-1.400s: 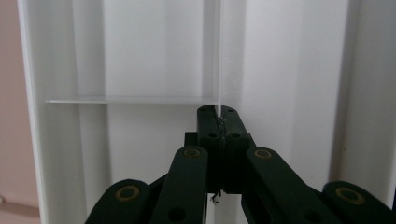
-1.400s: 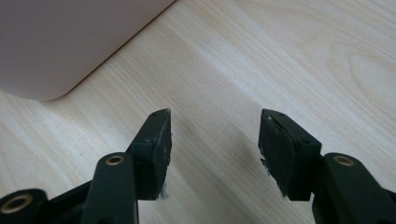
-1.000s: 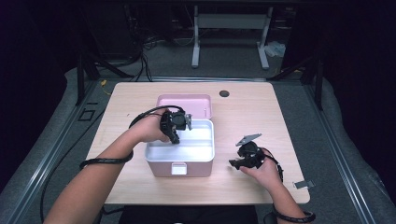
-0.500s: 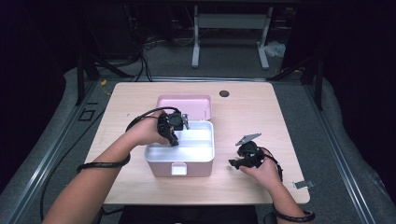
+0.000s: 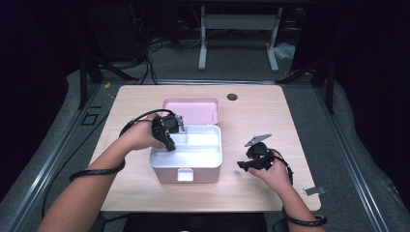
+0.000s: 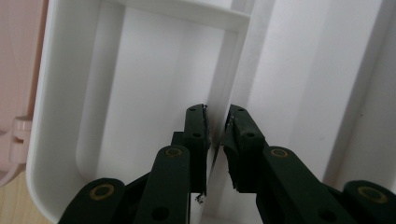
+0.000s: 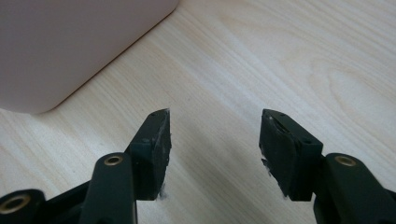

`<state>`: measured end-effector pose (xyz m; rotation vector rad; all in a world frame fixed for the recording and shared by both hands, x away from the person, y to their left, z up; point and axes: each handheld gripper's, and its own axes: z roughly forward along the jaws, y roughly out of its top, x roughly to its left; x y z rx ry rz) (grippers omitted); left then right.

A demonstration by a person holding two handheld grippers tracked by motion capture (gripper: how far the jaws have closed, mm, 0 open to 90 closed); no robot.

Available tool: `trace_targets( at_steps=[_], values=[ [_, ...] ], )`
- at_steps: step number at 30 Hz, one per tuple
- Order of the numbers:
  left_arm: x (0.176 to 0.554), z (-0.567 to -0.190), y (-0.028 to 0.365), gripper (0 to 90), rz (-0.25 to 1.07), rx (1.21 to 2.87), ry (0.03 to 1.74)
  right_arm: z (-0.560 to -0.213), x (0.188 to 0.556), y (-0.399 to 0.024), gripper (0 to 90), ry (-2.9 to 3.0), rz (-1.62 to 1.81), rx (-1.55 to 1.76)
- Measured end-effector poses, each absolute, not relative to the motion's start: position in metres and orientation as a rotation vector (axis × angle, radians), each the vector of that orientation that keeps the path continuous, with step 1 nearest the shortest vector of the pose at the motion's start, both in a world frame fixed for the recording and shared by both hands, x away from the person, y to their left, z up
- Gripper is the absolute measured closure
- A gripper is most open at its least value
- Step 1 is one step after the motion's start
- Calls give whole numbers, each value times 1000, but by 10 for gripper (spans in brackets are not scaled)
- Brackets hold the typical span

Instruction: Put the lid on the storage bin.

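A pink box [image 5: 164, 174] with a white divided tray [image 5: 205, 153] stands open at mid-table, its pink lid [image 5: 191, 108] lying back behind it. My left gripper [image 5: 169, 145] reaches down into the tray's left part. In the left gripper view its jaws [image 6: 217, 116] straddle a thin white divider wall [image 6: 231, 56]; they have just been opening and stand narrowly open on either side of it. My right gripper [image 5: 240, 165] rests low over the wooden table [image 5: 251, 121], right of the box, open with nothing between its jaws [image 7: 215, 123]. The box's pink corner [image 7: 70, 46] lies just ahead of it.
A small black round disc [image 5: 232, 96] sits at the table's far side. A small grey metal piece [image 5: 314, 191] lies near the table's right front edge. A cable [image 5: 140, 117] loops from the left gripper.
My left hand has shifted a little to the left over the tray. The right hand has stayed where it was.
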<state>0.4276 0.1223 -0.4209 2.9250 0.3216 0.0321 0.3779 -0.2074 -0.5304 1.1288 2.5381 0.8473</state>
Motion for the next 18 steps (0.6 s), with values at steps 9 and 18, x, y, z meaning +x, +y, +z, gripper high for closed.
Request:
trace_targets(
  at_steps=[9, 18],
  values=[
    [426, -421, 123, 784, 45, 2917, 337, -516, 390, -202, 435, 2563, 862, 1123],
    [425, -421, 119, 786, 50, 2941, 338, -492, 421, -194, 435, 2546, 867, 1139]
  ],
)
